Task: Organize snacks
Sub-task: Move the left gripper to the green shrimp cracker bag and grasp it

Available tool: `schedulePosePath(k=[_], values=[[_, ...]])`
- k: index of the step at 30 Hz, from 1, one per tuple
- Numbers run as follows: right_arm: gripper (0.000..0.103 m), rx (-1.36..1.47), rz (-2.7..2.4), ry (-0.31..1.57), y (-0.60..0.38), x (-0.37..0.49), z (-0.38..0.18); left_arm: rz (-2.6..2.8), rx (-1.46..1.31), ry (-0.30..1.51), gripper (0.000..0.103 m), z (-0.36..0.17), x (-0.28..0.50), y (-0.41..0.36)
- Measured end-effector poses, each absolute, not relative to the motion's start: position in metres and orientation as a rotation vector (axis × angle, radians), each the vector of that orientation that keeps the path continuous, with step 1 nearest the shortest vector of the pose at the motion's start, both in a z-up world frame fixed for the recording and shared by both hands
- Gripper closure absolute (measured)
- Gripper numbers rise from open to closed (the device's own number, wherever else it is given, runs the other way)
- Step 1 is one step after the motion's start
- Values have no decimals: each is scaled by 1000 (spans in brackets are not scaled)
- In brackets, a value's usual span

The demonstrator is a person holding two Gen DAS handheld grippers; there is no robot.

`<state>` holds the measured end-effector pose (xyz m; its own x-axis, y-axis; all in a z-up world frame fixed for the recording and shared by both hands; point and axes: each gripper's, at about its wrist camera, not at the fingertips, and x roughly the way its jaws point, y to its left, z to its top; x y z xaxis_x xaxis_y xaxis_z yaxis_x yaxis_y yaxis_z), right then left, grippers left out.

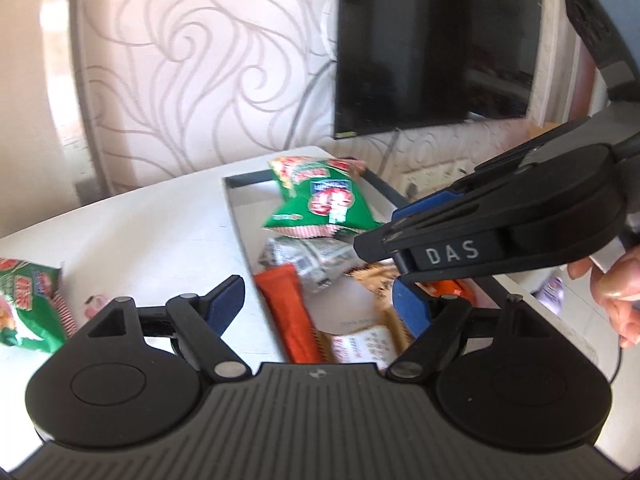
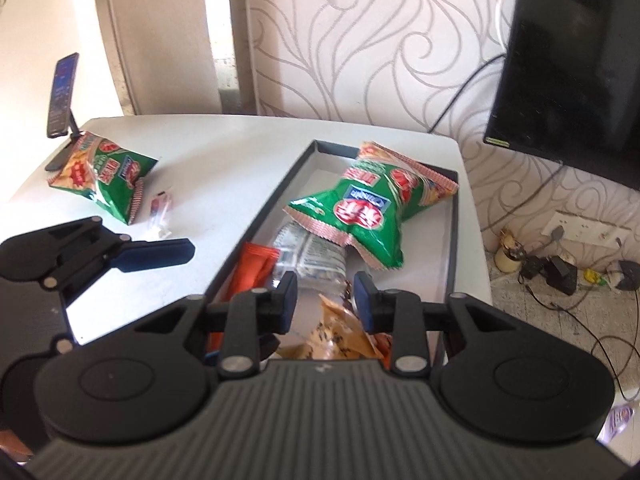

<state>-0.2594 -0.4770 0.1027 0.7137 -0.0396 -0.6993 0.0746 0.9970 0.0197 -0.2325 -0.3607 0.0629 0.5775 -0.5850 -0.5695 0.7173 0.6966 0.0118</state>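
A dark-rimmed tray (image 1: 248, 178) (image 2: 296, 168) on the white table holds a green chip bag (image 1: 320, 200) (image 2: 368, 208), a silver packet (image 1: 312, 256) (image 2: 312, 256), an orange stick packet (image 1: 292, 312) (image 2: 256, 264), a brown packet (image 1: 380, 280) (image 2: 340, 332) and a white-and-red packet (image 1: 364, 344). My left gripper (image 1: 320, 304) hangs wide open over the tray's near end, holding nothing. My right gripper (image 2: 325, 298) (image 1: 380, 236) stands slightly open above the brown and silver packets, its pads pressing on nothing. A second green chip bag (image 1: 28, 304) (image 2: 104, 176) lies on the table left of the tray.
A small pink candy (image 1: 96, 304) (image 2: 160, 208) lies beside the loose bag. A phone on a stand (image 2: 62, 92) sits at the table's far left corner. A dark TV (image 1: 432, 48) (image 2: 576, 60) hangs on the wall. Cables and plugs (image 2: 560, 272) litter the floor right of the table.
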Motion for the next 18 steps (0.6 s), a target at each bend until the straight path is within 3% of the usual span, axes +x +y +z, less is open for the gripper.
schedulePosePath(k=[16, 18], values=[[69, 17, 178, 729, -422, -221, 117, -390, 228, 515, 19, 75, -208, -272], [69, 27, 184, 734, -417, -216, 116, -333, 226, 504, 15, 80, -196, -256]])
